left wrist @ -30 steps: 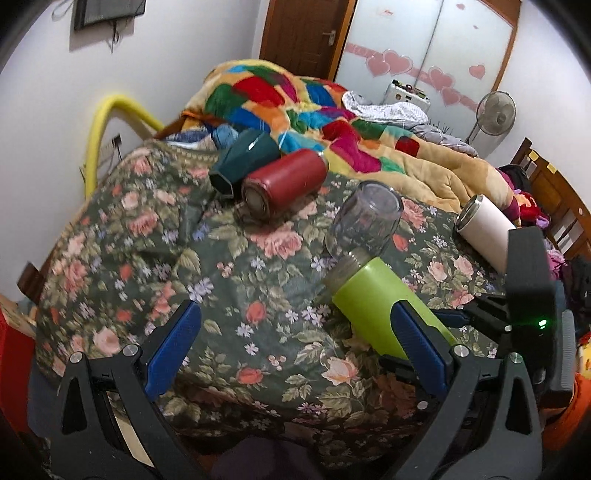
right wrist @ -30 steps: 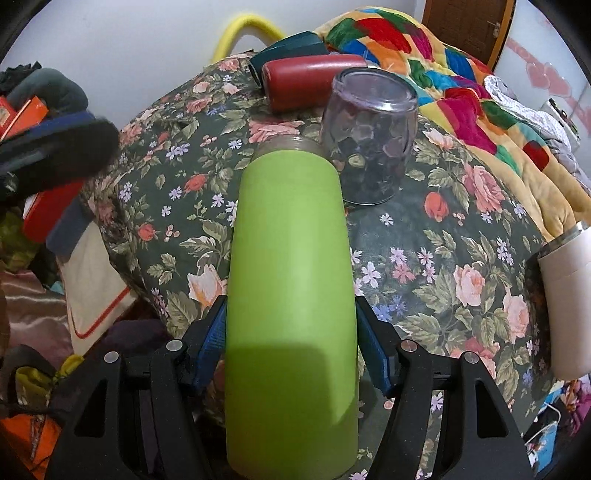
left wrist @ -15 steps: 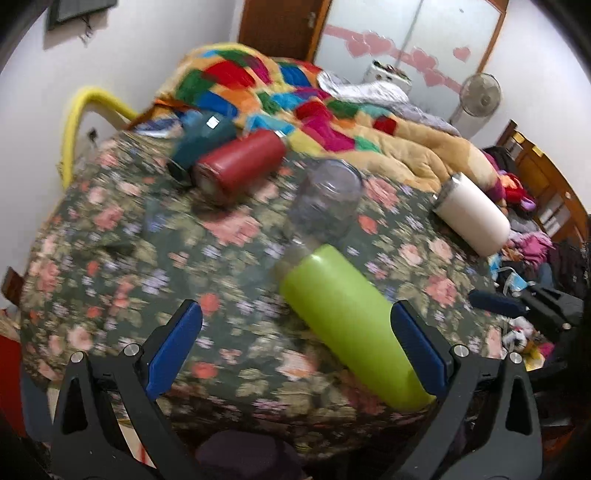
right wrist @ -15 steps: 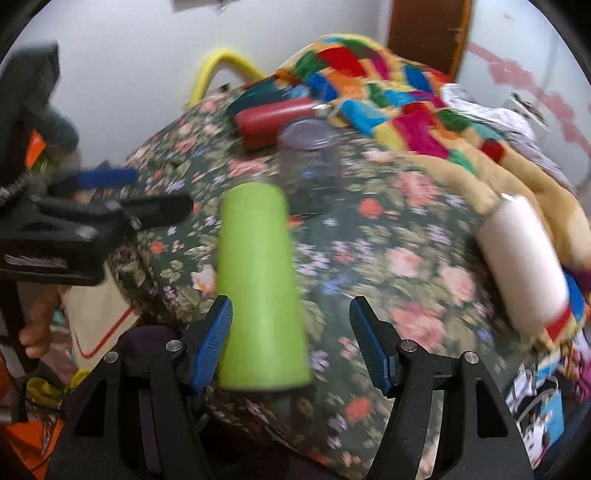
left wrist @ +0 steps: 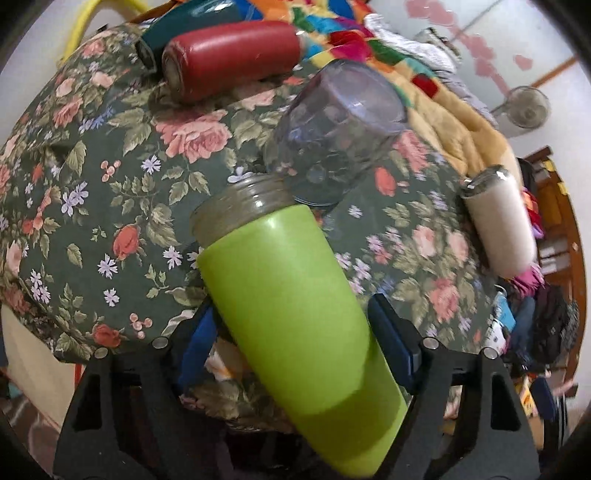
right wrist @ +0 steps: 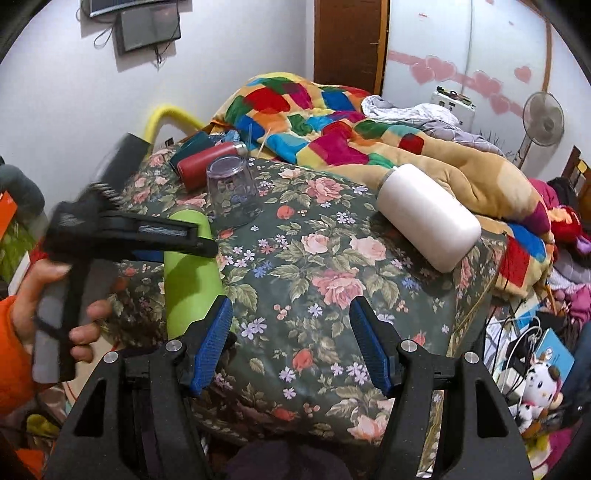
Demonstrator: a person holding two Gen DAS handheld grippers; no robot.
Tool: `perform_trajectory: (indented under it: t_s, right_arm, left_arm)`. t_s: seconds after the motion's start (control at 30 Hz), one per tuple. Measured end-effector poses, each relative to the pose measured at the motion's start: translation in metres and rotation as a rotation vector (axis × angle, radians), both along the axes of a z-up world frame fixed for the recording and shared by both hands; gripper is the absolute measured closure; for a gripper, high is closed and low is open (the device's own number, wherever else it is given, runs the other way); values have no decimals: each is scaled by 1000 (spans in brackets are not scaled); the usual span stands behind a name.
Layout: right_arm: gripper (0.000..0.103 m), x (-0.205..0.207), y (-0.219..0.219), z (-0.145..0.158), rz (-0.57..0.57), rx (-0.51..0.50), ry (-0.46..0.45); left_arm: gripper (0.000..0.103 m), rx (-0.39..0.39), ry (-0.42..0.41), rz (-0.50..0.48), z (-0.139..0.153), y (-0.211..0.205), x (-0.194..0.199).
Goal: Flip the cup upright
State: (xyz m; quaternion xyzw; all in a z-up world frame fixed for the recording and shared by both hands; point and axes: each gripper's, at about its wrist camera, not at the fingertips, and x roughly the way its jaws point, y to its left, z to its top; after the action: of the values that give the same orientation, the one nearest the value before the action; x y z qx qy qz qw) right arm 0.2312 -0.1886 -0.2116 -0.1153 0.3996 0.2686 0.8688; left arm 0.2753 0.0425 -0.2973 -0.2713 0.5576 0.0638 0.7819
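Two grippers: left gripper (left wrist: 295, 343) is straddling the green cup (left wrist: 295, 325), which is lying on the floral bedspread (left wrist: 110, 177); contact unclear. Right gripper (right wrist: 290, 343) is hanging agape, holding nothing.

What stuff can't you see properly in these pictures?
- Green cup: its base runs under the left gripper in the left wrist view; whether the fingers touch it is unclear.
- Teal cup: cut off by the top edge, partly behind the red cup.
- Left gripper in the right wrist view: motion-blurred.
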Motion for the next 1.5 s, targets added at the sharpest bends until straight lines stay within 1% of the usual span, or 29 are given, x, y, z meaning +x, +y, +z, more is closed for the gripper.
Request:
perform_trajectory:
  t_s: [0.07,0.2,0.33,0.4,0.5,0.73,0.9,1.03,1.13,1.27,1.4,1.5]
  right_arm:
    - [40,-3,-3,0,-3,10,-3]
    - [40,-8,-8,2,-5,31,-4]
    - [40,-8,-12,1,-15,38,-2]
    - [40,-7,-16,1,-19,49,6]
    - [40,-6,-21,1,-28,58,9]
    - [40,-1,-27,4,-51,85,12]
    - [40,5,-30,7,-63,95,7]
    - [40,9,-32,8,-70,98,0]
    - [40,12,-33,7,-78,95,-1]
    - [40,17,-35,4,-90,96,11]
    - [40,19,-36,1,-95,97,18]
    - [40,20,-36,0,-97,97,22]
  left_arm:
    - [25,18,19,29,-4,-1,5]
    - [27,45,17,59,-4,-6,6]
    - [34,19,-2,73,1,-5,-2]
    - [38,31,-33,55,12,-5,-9]
    - [40,85,-111,1,37,-15,-19]
    - [41,198,-275,-117,94,-41,-40]
    - [41,318,-404,-179,132,-67,-39]
    - [41,385,-465,-202,147,-77,-23]
    - [41,386,-473,-220,150,-81,-4]
    - [41,389,-453,-241,141,-86,14]
    - [41,395,-435,-266,128,-92,18]
    - [41,405,-432,-282,121,-96,14]
